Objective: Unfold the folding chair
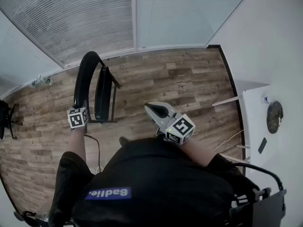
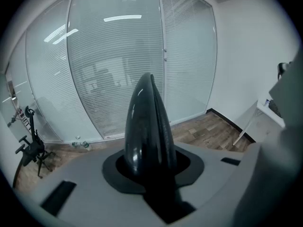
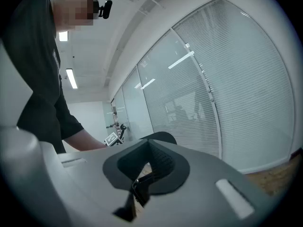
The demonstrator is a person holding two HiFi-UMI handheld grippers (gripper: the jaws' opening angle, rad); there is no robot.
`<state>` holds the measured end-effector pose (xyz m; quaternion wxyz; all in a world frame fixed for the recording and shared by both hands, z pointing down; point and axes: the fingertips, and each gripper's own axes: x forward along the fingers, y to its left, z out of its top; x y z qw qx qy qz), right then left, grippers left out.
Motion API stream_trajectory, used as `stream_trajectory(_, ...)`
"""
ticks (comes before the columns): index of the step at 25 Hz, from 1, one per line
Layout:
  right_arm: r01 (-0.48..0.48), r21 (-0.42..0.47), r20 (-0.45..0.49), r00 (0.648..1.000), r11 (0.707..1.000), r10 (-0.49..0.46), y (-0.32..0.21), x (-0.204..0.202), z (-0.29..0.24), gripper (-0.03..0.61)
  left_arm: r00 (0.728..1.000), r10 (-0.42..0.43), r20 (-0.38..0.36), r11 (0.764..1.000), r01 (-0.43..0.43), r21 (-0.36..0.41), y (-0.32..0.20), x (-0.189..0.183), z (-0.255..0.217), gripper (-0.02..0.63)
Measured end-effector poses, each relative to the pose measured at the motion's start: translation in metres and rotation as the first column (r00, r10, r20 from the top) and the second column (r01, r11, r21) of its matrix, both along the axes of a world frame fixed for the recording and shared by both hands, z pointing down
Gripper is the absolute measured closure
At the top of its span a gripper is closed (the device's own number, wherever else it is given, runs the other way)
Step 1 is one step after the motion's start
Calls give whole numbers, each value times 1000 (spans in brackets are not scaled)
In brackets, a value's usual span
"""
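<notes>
A black folding chair [image 1: 103, 93] stands on the wood floor at the left of the head view, its curved backrest [image 1: 84, 74] rising toward me. My left gripper [image 1: 78, 109] points down onto the top edge of that backrest. In the left gripper view the glossy black backrest edge [image 2: 147, 126] fills the gap between the jaws, and the left gripper [image 2: 152, 176] is shut on it. My right gripper [image 1: 148, 106] hangs in the air to the right of the chair, shut, with nothing in it. Past the right gripper [image 3: 142, 183], the chair's top [image 3: 160, 136] shows.
A glass wall with blinds [image 1: 94, 18] runs behind the chair. A white table [image 1: 253, 126] at the right carries a dark round object [image 1: 274, 117]. A black stand [image 1: 4, 119] is at the far left and bottles [image 1: 40, 81] lie by the wall. A cable [image 1: 97, 148] trails on the floor.
</notes>
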<state>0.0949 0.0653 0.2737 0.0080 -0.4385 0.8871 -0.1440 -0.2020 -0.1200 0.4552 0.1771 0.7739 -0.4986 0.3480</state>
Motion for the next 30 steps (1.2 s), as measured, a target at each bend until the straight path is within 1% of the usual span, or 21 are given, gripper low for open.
stream_trajectory(9, 11, -3, -4, 1000, 1000, -11, -1, -4, 1, 577, 1000, 1, 0, 1000, -1, 7, 0, -3, -1, 509)
stream_trajectory(16, 36, -36, 34, 999, 999, -35, -3, -9, 9, 577, 1000, 3, 1, 1000, -3, 8, 2, -2, 0, 509)
stream_trajectory(24, 40, -66, 30, 999, 997, -39, -19, -13, 24, 577, 1000, 3, -2, 1000, -3, 9, -3, -1, 3, 509)
stream_trajectory(30, 59, -103, 26, 998, 993, -57, -32, -25, 40, 577, 1000, 3, 0, 1000, -3, 19, -5, -6, 5, 509)
